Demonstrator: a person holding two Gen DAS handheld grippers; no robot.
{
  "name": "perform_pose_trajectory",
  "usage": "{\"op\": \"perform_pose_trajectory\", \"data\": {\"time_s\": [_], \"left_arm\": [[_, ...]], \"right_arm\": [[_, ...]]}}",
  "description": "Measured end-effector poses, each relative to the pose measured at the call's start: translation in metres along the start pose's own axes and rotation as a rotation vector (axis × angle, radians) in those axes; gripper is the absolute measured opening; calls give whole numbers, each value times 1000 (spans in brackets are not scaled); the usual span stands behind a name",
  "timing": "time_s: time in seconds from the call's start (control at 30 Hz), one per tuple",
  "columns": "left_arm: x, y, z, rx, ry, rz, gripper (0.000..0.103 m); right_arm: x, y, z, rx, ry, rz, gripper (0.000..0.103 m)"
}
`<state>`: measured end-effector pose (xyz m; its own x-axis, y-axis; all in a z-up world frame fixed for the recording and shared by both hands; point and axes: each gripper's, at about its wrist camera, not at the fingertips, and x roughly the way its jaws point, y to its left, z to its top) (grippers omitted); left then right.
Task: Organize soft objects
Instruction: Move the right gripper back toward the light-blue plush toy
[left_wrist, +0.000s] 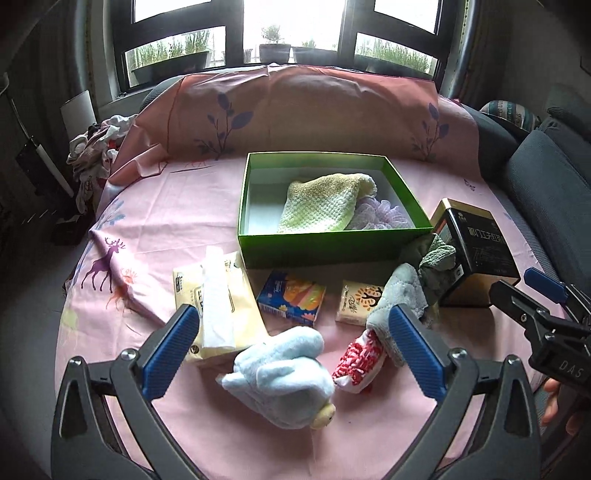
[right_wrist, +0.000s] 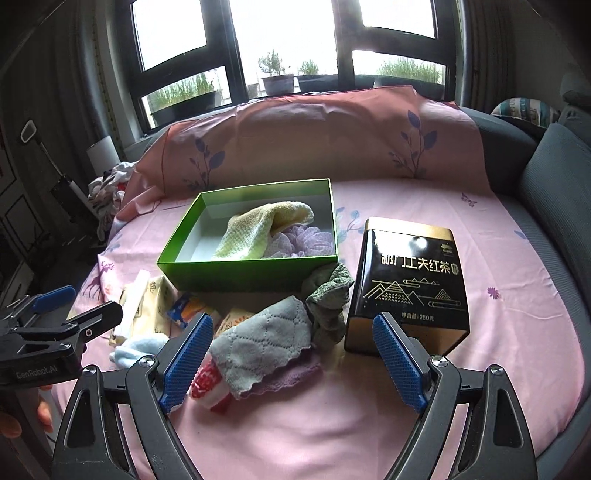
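A green box (left_wrist: 332, 243) on the pink sheet holds a yellow-green towel (left_wrist: 325, 206) and a lavender cloth (left_wrist: 380, 218). In front of it lie a pale blue plush toy (left_wrist: 284, 373), a red-and-white cloth (left_wrist: 358, 362), a grey quilted cloth (right_wrist: 266, 339) and a dull green cloth (right_wrist: 328, 302). My left gripper (left_wrist: 293, 314) hangs open above the plush, touching nothing. My right gripper (right_wrist: 293, 321) stands open over the grey cloth, its pads apart from it. Each gripper also shows at the edge of the other's view.
A black and gold tea tin (right_wrist: 410, 284) stands right of the box. Tissue packs (left_wrist: 218, 306) and two small packets (left_wrist: 291, 297) lie front left. A clothes pile (left_wrist: 96, 155) sits far left and grey sofa cushions (left_wrist: 546, 177) at the right.
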<state>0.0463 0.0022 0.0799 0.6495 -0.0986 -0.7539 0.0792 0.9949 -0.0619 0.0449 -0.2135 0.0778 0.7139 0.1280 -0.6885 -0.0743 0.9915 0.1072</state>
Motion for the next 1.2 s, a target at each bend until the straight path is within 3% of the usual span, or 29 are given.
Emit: {"op": "perform_pose_trajectory", "data": {"time_s": [0.27, 0.67, 1.0, 1.2], "left_arm": [[8, 4, -29, -19, 64, 17, 102], [1, 7, -39, -42, 63, -6, 102], [4, 14, -49, -64, 89, -55, 102], [8, 30, -63, -110, 115, -105, 102]], "right_arm": [[2, -9, -35, 52, 52, 19, 88], [7, -14, -49, 94, 73, 36, 88], [4, -16, -56, 100, 72, 30, 88], [7, -5, -75, 66, 80, 92, 88]]}}
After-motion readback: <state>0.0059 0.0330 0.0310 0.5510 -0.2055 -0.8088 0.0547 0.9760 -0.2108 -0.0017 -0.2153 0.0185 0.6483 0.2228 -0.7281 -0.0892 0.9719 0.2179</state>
